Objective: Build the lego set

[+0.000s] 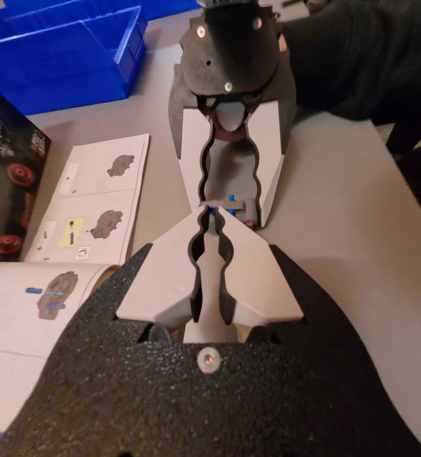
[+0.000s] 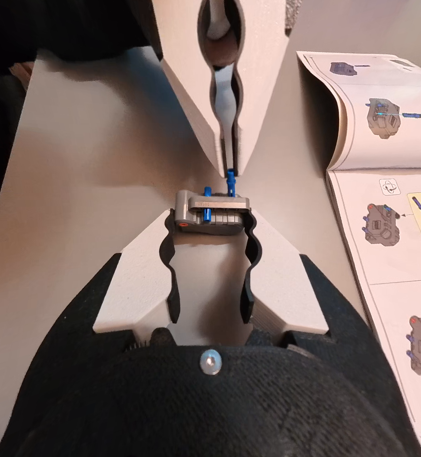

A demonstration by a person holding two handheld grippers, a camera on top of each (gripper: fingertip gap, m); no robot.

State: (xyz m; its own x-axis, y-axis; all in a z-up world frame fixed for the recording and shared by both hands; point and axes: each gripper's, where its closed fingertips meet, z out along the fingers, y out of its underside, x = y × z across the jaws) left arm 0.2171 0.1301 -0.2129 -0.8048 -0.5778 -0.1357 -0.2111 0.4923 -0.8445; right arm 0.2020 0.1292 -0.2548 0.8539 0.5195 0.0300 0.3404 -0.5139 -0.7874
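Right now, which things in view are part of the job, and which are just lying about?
In the job:
- grey lego assembly, held in right tongs
- blue pin, gripped by left tongs
- open instruction booklet

Lying about:
- blue bins
- dark set box

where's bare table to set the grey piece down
Bare table lies beside the right gripper, away from the instruction booklet. A strip is free between booklet and grippers. Crowded: the blue bin, the set's box, and where the left gripper meets the grey assembly.
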